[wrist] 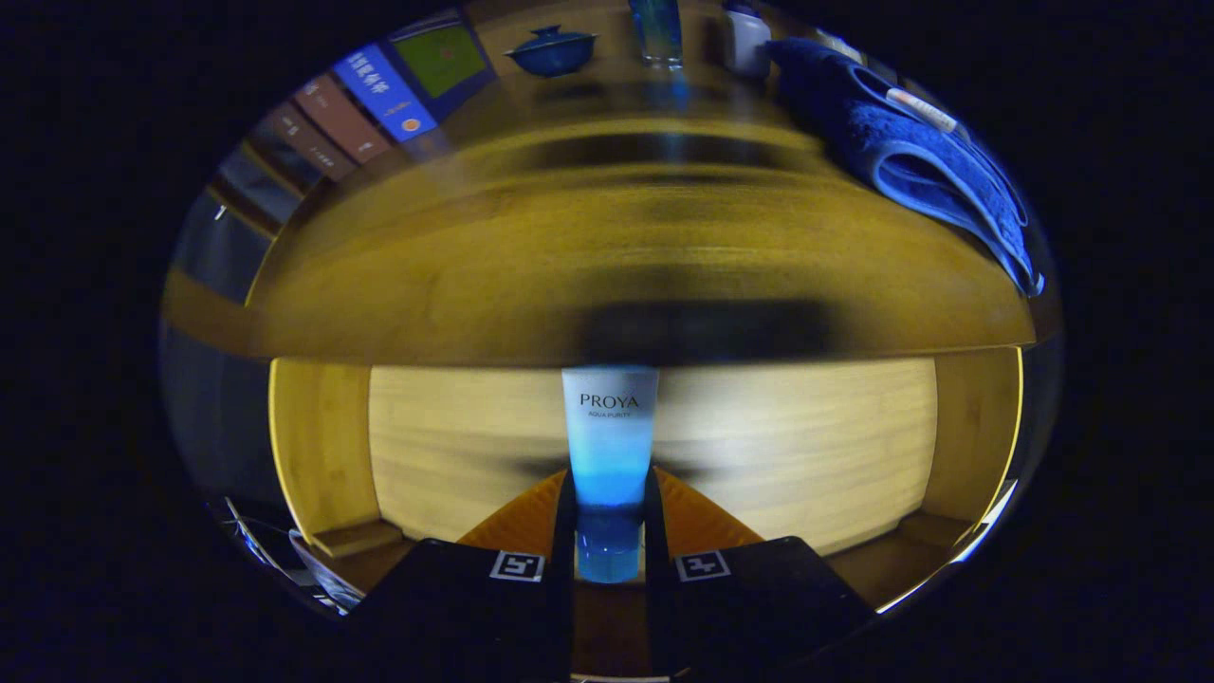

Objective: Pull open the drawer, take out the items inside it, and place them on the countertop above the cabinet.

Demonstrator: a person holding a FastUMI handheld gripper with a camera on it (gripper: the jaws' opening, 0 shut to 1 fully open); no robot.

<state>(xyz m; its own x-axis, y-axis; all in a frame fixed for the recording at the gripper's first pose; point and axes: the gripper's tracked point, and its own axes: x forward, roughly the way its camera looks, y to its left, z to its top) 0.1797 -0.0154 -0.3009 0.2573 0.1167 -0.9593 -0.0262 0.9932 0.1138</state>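
A blue tube (609, 455) is clamped between the two fingers of the gripper (610, 517), both of which press on its lower part near the cap, one on each side. The tube is held upright, cap end down toward the gripper and its wider, pale end pointing away, and the printed end reaches just to the shadowed front edge of the countertop (616, 256). Behind the tube the open drawer (759, 446) is seen, its pale wooden bottom bare around the tube and its wooden side walls rising at either side. Whether the tube touches the drawer bottom cannot be told. The countertop spans the space above the drawer; its surface is blurred. At the far side of the countertop a dark blue lidded bowl (552, 50) is set, with a blue glass (657, 31) just beside it on the right and a white container (747, 40) beyond that. A folded blue towel (901, 152) is laid on the right part of the countertop, with a small white tube (920, 109) resting on top of it. On the left, a row of books (356, 109) is leaned along the edge of the countertop, well apart from the bowl.
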